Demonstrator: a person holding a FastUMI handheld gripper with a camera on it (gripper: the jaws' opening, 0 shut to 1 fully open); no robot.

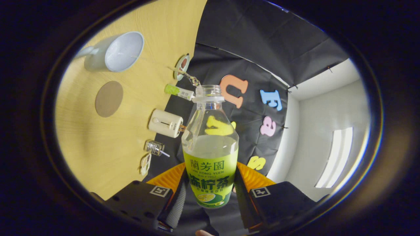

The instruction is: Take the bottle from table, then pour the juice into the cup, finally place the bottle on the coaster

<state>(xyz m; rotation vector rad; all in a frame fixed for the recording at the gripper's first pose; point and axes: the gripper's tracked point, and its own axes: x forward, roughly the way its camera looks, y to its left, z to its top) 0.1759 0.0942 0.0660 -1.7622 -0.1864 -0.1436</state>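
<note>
Wooden table (98, 144) is carrying the cup (115, 52) and coaster (109, 99), well beyond the gripper (210, 190), which is clamping the uncapped bottle (210, 154) between both fingers.

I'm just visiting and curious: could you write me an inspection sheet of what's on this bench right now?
Surface: pale wooden table, tilted in the view.
Job's things: uncapped clear plastic bottle with green label, part full of juice; pale blue cup; round brown coaster, bare.
Clutter: cream box-shaped gadget, small green-capped tube, little wire coil, along the table's edge.
Grippers: hand-held gripper shut on the bottle.
Cables: nothing seen.
Surroundings: black cloth wall, white wall.
</note>
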